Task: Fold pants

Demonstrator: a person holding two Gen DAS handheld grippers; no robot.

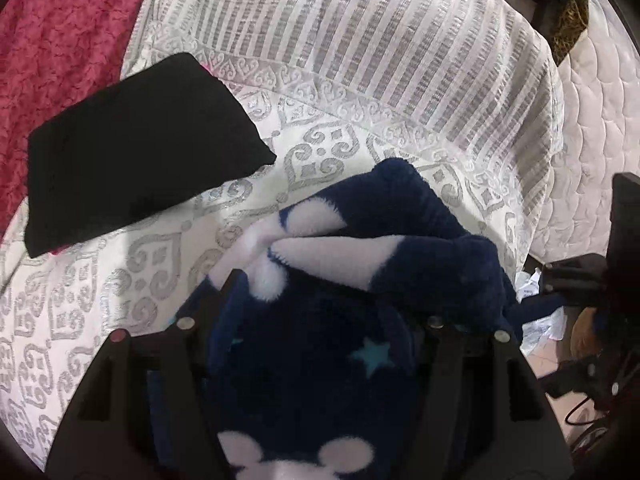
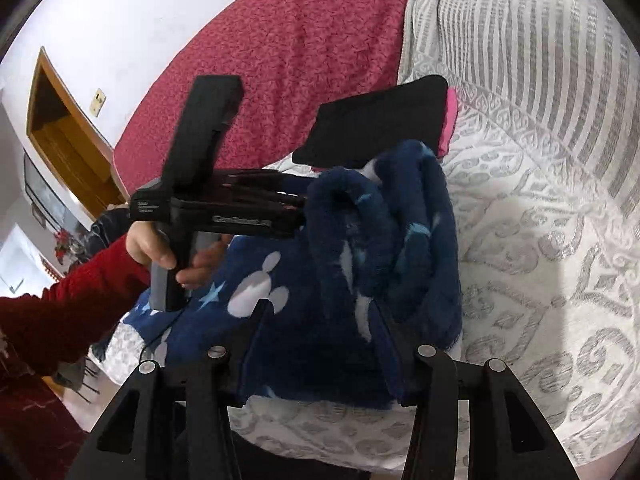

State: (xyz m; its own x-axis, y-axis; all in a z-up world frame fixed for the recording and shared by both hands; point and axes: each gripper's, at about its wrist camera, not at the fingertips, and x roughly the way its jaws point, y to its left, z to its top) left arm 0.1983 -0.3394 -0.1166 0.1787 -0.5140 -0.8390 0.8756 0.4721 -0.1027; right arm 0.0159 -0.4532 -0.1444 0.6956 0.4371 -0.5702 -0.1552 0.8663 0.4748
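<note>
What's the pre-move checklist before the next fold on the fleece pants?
1. Left gripper has cloth: ok, navy fleece pants with white mouse-head prints fill the space between its fingers.
2. Right gripper has cloth: ok, pants sit between its fingers; firm pinch cannot tell.
3. Pants flat: not ok, bunched in rolls.
4. Folded black garment clear of pants: ok from the left wrist; the right wrist view shows them overlapping.
5. White and silver patterned bedspread has free room beyond: ok.
</note>
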